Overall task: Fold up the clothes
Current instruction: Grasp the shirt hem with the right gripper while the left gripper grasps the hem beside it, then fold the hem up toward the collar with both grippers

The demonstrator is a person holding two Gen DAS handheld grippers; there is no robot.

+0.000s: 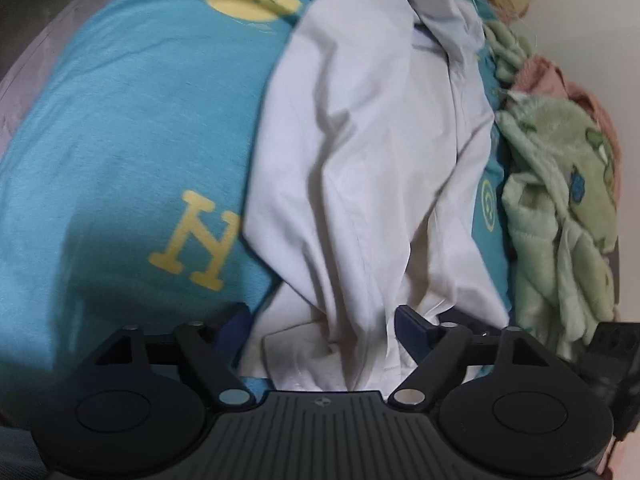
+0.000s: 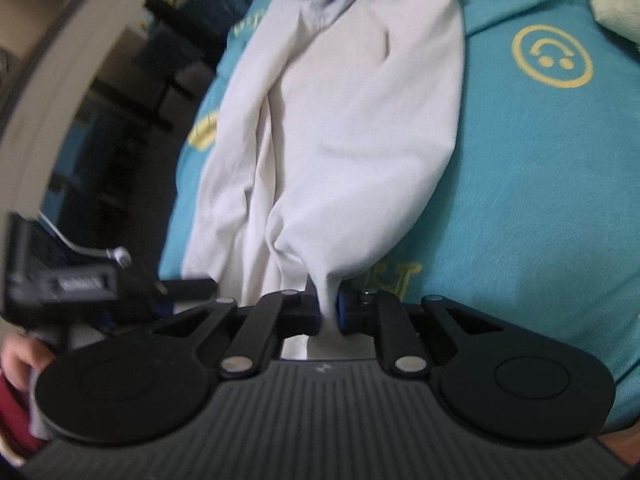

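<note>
The right gripper (image 2: 329,314) is pinching a gathered edge of the white garment (image 2: 340,120), its jaws pressed together on the cloth. The left gripper (image 1: 320,324) is standing with jaws spread wide, the garment's near end bunched between them. The white garment is lying rumpled along the teal bedsheet (image 1: 120,120), which is printed with yellow smileys and letters. A green plush blanket (image 1: 560,200) is heaped beside the garment, on the sheet's far edge.
</note>
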